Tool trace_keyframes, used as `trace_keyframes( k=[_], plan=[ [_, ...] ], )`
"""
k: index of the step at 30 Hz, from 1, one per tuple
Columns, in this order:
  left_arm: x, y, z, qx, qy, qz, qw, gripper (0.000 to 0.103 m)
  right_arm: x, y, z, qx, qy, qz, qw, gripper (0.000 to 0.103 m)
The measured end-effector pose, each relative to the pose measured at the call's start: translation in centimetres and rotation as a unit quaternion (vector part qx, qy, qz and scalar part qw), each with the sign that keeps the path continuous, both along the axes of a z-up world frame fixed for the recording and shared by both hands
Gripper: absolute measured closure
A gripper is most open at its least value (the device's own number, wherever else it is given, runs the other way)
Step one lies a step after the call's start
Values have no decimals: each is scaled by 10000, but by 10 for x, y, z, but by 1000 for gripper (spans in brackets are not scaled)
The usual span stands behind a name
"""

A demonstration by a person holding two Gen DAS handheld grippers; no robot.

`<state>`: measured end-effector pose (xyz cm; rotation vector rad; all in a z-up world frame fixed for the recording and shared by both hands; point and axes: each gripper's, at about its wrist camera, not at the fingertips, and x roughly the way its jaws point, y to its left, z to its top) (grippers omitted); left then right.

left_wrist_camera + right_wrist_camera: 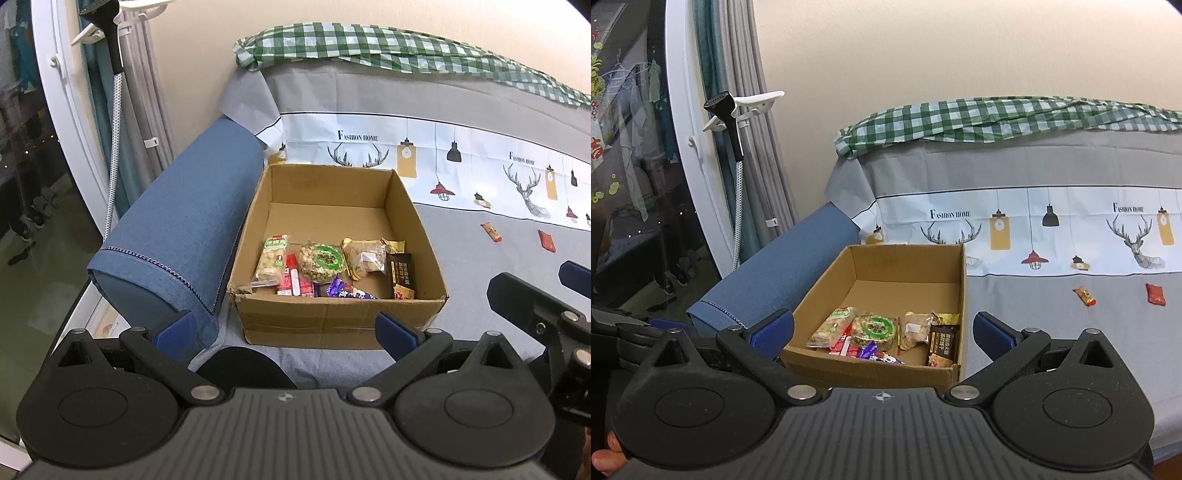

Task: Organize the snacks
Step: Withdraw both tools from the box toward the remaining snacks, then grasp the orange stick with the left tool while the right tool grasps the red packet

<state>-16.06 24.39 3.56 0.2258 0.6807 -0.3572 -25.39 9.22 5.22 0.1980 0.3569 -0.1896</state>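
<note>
An open cardboard box [332,317] [871,373] sits on the grey sofa cover, and several snack packets [321,258] [875,328] lie along its near side. Two loose snacks rest on the cover to the right: an orange-red wrapped one [491,232] [1085,295] and a red packet [546,240] [1155,294]. My left gripper [286,332] hangs open just before the box's near wall, nothing between its fingers. My right gripper [882,330] is open too, with the box's near edge framed between its blue pads. The right gripper's black body [535,314] shows at the right edge of the left wrist view.
A blue sofa armrest [177,236] [775,273] borders the box on the left. A green checked cloth [388,48] [997,118] drapes the sofa back. At the far left stand grey curtains, a garment steamer hose [114,147] [738,206] and a glass door.
</note>
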Motion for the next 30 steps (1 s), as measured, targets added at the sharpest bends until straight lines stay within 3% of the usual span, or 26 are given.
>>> trace_keyframes(
  k=[10,16,23,26,30],
  plan=[
    [7,-20,-7,240,113,-54,9996,0,6,-19,-13,291,76,-113,9995,1],
    [17,-56,-1,393,109,-195,9990,0,6,-49,-21,545,-13,-454,9975,1],
    [40,-157,3,494,334,-857,9945,0,-4,-134,-41,720,-136,-1654,9835,1],
    [58,-220,-5,447,736,-1167,9894,0,-10,-182,-58,702,-69,-2325,9700,1],
    [93,-314,-29,259,1346,-1324,9817,0,-12,-267,-89,733,50,-3261,9425,1]
  ],
)
